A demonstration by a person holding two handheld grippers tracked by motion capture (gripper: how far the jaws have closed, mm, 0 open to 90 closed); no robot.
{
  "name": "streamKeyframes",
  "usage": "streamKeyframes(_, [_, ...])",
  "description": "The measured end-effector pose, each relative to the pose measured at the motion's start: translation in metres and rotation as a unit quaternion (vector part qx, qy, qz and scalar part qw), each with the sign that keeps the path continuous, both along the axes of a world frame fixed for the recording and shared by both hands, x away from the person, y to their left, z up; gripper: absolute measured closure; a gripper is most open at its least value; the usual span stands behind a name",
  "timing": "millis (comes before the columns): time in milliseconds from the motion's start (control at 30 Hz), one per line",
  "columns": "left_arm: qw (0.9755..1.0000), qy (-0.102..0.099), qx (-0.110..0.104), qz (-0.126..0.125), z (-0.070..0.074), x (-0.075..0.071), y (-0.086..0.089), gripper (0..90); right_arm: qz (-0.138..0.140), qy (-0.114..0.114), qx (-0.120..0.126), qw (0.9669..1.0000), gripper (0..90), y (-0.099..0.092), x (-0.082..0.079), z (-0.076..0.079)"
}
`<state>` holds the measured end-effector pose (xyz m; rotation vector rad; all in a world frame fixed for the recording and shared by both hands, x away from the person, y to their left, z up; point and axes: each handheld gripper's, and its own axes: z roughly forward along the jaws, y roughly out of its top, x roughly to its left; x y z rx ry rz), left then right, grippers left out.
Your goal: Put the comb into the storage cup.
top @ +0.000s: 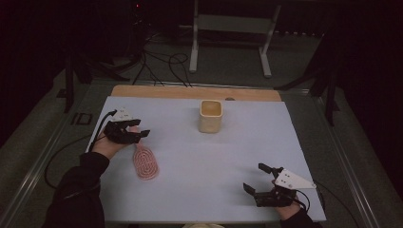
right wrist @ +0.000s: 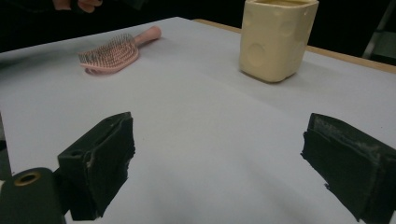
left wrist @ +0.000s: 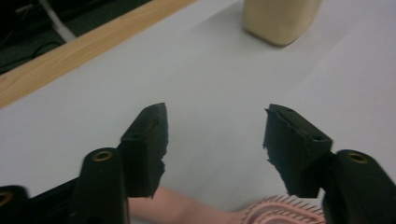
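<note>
The pink hairbrush (top: 145,163) lies bristles-up on the white table (top: 237,156), just below the left gripper (top: 135,130), whose 2 jaws gape wide over it, empty. The right gripper (top: 259,179), near the table's front edge, is also spread wide, holding nothing. A cream cup (top: 210,116) stands well apart.

Legible text: none | Labels, brands: none readable | Numbers, signs: none readable | Surfaces checked: cream cup (top: 210,115), pink hairbrush (top: 145,163), worktop (top: 204,180) | Result: no markings
</note>
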<state>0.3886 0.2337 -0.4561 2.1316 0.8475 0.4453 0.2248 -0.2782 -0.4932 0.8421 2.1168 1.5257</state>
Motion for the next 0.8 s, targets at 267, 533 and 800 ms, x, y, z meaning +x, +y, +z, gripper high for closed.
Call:
streamKeyframes(267, [0.9995,0.019,0.006,0.025,-0.017,0.006,0.002,64.0,0.002,0.001,0.000,1.0000,8.7,0.000,0.000,-0.001])
streamKeyframes(533, [0.9985,0.031,0.014,0.042,-0.029,0.015,0.004,80.7,0.004,0.000,0.000,1.0000,8.7,0.000,0.000,-0.001])
streamKeyframes(800, [0.9976,0.037,0.048,0.034,-0.033,0.024,-0.004,90.0,0.006,0.002,0.003,1.0000,8.7,0.000,0.001,-0.001])
